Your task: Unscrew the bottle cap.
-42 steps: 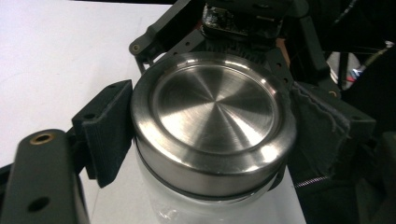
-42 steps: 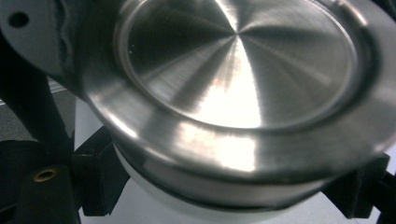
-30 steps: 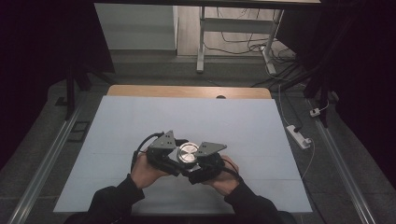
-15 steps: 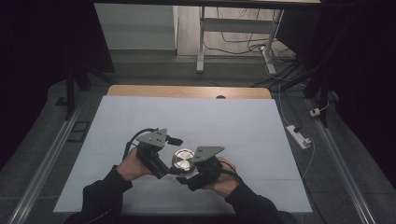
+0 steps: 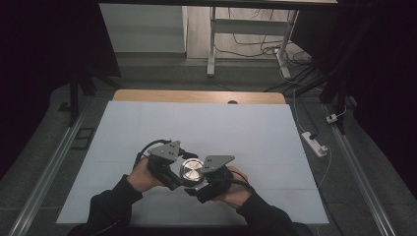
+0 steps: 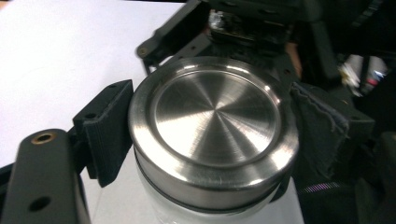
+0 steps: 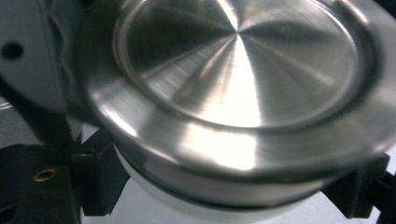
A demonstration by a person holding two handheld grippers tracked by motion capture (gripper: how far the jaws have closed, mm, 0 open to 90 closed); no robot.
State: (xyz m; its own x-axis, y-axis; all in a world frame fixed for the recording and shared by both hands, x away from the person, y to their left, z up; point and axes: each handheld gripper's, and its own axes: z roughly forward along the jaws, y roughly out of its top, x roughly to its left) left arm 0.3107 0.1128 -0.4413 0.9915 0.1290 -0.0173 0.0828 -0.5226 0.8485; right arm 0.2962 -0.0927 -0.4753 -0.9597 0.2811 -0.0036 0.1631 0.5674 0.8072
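The left gripper [image 5: 173, 169] has just been closing, and in the left gripper view its pads [image 6: 108, 133] sit against the rim of the steel lid [image 6: 212, 126], one on each side, clenched on it. The lid caps a clear jar [image 6: 187, 212] that stands upright on the white table sheet [image 5: 206, 128], its long axis vertical, between the two hands near the front edge of the table. In the high view the lid [image 5: 191, 171] shows as a bright disc with the left gripper just to its left and the right gripper [image 5: 209, 182] just to its right and slightly nearer the person.

The right gripper view looks up under the lid [image 7: 238, 79], and its jaws stand low on either side of the jar body [image 7: 196, 205]; they seem clamped on the glass below the lid, though the picture is blurred at that close range. Both hands are equally near the jar, so a twist of the lid would fall to the left and the holding to the right.

The sheet is bare apart from the jar. Beyond it lie a wooden table edge [image 5: 196, 96], a power strip [image 5: 314, 143] on the grey floor at the right, and desk legs with loose cables [image 5: 255, 46] at the back.
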